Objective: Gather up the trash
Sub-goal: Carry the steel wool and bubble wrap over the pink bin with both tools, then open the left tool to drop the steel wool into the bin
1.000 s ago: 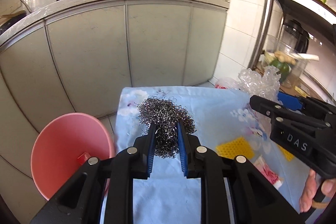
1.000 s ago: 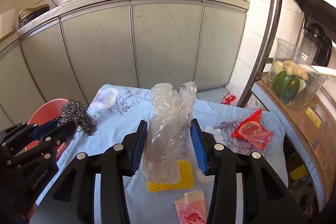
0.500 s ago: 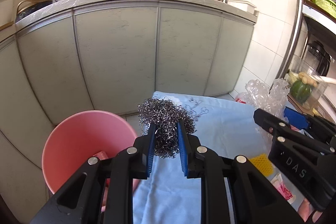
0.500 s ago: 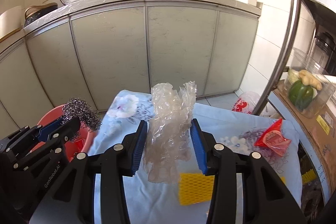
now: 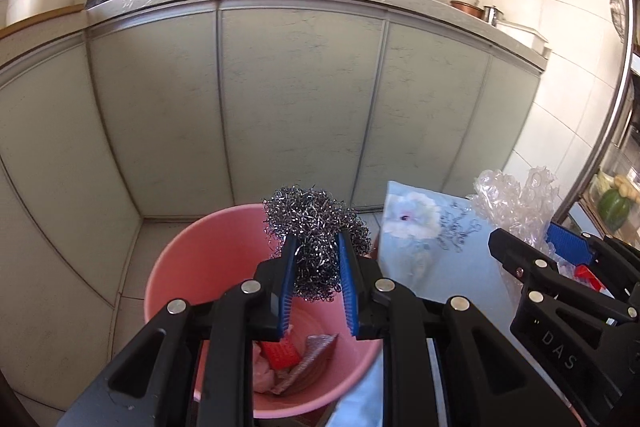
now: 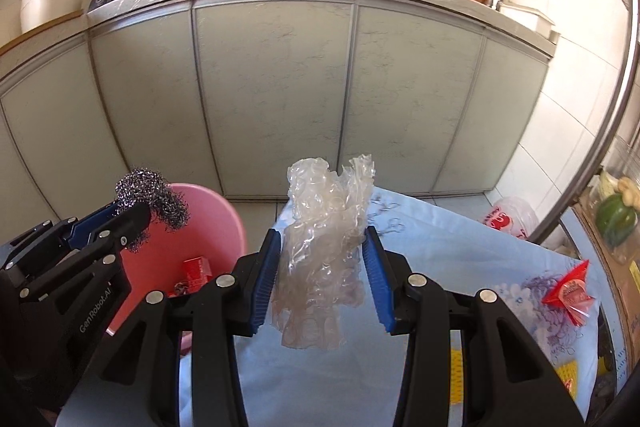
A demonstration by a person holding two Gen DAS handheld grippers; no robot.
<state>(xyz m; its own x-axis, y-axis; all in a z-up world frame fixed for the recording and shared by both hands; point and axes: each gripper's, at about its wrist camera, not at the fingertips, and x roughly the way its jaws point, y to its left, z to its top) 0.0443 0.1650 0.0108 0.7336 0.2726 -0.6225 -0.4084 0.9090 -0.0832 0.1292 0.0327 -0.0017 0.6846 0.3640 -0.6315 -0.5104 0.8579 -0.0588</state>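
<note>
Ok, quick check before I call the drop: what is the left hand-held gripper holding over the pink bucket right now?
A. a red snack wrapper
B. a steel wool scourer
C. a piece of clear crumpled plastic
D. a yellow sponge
B. The left hand-held gripper has its blue pads closed on the steel wool scourer, which hangs above the open pink bucket; the clear crumpled plastic is in the right hand-held gripper.

Pink bin's (image 5: 188, 267) mouth open; cabinet doors (image 5: 296, 107) behind.
</note>
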